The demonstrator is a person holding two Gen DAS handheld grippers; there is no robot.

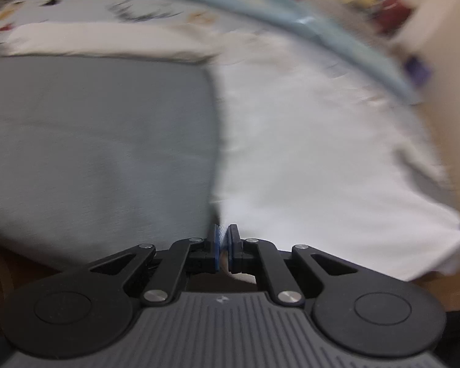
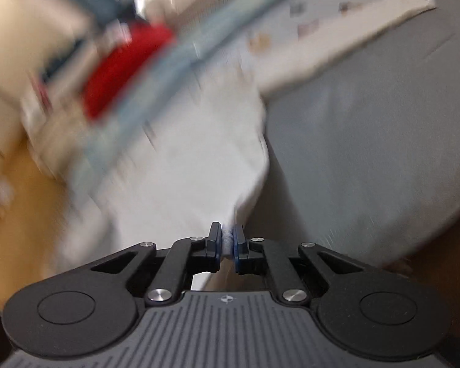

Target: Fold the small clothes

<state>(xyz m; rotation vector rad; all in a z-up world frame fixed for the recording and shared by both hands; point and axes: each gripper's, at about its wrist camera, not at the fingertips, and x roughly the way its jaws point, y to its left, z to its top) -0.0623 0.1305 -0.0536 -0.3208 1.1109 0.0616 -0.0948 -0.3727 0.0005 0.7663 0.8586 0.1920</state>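
Over the grey mat, both pinch the white garment: left gripper and right gripper clenched on its edge; best lifted evenly, cloth kept taut

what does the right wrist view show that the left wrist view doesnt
Only the right wrist view shows the right hand-held gripper, shut on a pinch of the white garment, and bare wooden surface to the left.

Only the left wrist view shows the left hand-held gripper, shut at the white garment's edge where it meets the grey mat; blur hides whether cloth is pinched.

Both share the garment, the mat, a blue strip and blurred red clutter.
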